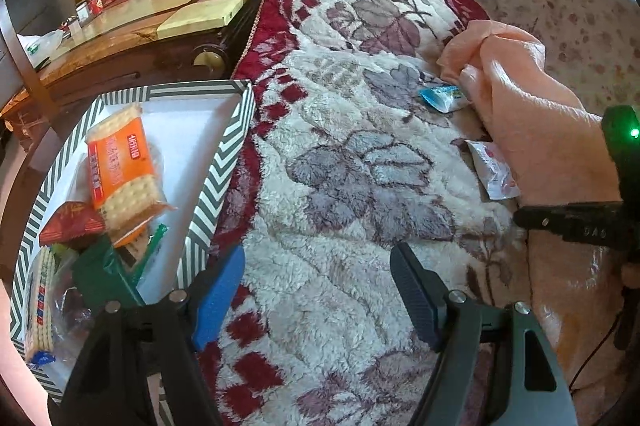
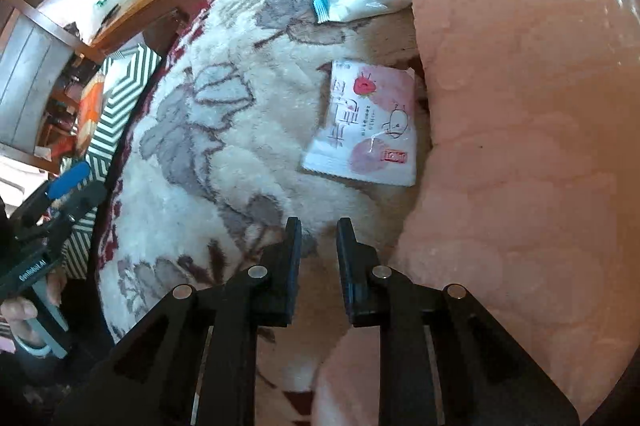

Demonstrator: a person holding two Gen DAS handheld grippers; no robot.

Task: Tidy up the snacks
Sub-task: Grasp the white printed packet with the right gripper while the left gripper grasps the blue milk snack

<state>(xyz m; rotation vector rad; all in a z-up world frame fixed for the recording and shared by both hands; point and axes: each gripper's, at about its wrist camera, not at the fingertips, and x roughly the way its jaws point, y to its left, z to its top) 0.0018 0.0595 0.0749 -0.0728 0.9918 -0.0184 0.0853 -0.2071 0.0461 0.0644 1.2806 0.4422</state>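
Jaws of both the left gripper (image 1: 318,290) and right gripper (image 2: 318,238) are released and empty, the right aimed at the pink packet (image 2: 362,124) at 12 o'clock, apparently for pickup.

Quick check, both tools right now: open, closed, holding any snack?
Left tool: open wide, holding nothing, above the blanket beside the striped box.
Right tool: open by a narrow gap, holding nothing, just short of the pink strawberry packet.

Pink snack packet (image 1: 494,170) approx half hidden under peach blanket (image 1: 532,130); print unreadable.
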